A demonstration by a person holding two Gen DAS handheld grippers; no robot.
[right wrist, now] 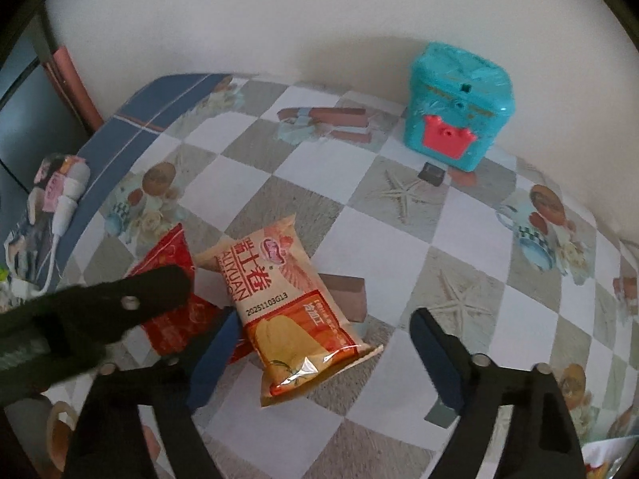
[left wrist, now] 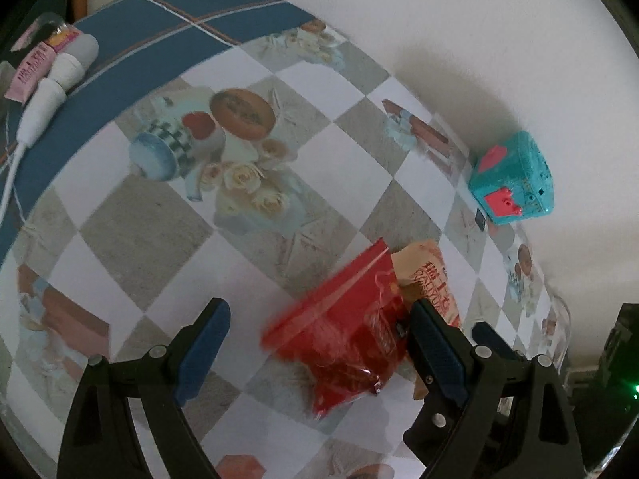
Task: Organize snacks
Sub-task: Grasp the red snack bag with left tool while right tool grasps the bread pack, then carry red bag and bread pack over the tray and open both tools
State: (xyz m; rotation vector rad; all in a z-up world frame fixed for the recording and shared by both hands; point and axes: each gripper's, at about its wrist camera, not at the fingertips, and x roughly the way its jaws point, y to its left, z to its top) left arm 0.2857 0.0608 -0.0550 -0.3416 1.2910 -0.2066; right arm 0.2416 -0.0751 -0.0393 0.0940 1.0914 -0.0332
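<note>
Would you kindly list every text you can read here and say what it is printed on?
"ALIYUAN": orange snack packet, lettering along its side, start cut off.
"20251103G13": same packet, date code.
Large Chinese characters and a brand logo: same packet, not read with confidence.
Red snack bag: print blurred.
Pink sachets: too small to read.

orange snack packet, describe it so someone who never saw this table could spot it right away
On the checkered tablecloth, well in front of the teal box by the wall, two snack packets overlap. The orange snack packet lies between the right gripper's open jaws. Unlike the plain red packet beside it, it has a cream top with big red lettering.
</note>
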